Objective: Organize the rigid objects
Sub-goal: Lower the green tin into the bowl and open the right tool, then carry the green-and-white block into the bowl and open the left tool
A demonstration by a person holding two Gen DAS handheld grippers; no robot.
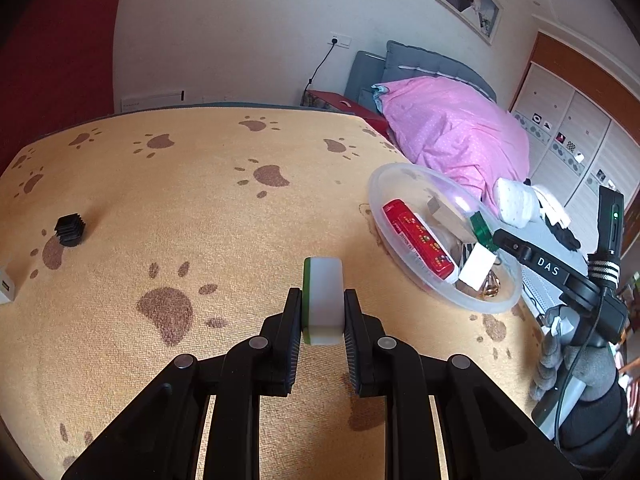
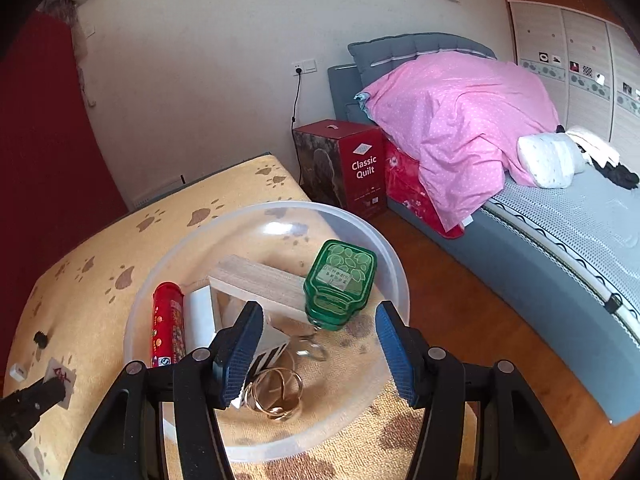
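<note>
- gripping a white block with a green edge [image 1: 323, 300], the left gripper [image 1: 322, 312] has its jaws closed tight on the block's two flat sides, holding it above the paw-print cloth [image 1: 200, 208] that covers the table.
- the right gripper [image 2: 318, 344] hangs over the clear plastic bowl [image 2: 394, 276], its blue-padded jaws about half apart with nothing pressed between them; the pads touch no object.
- the bowl sits at the table's right edge, near the corner closest to the bed [image 2: 560, 224].
- inside the bowl: a red tin [image 2: 167, 324] lying along the left side, a pale wooden block [image 2: 260, 284] across the middle, a green container with a leaf-pattern lid [image 2: 340, 284] on the right, touching the wooden block's end, and gold-coloured rings [image 2: 276, 394] at the near side.
- a white piece [image 2: 200, 316] lies between the red tin and the wooden block; what it is cannot be told.
- in the left wrist view the same bowl lies to the right of the held block, well apart from it.
- a small black ribbed cap [image 1: 71, 231] stands on the cloth far to the left, and a white adapter [image 1: 6, 286] shows at the left edge of the frame.
- a gloved hand [image 1: 576, 364] grips the right tool's handle at the right border of the left wrist view.
</note>
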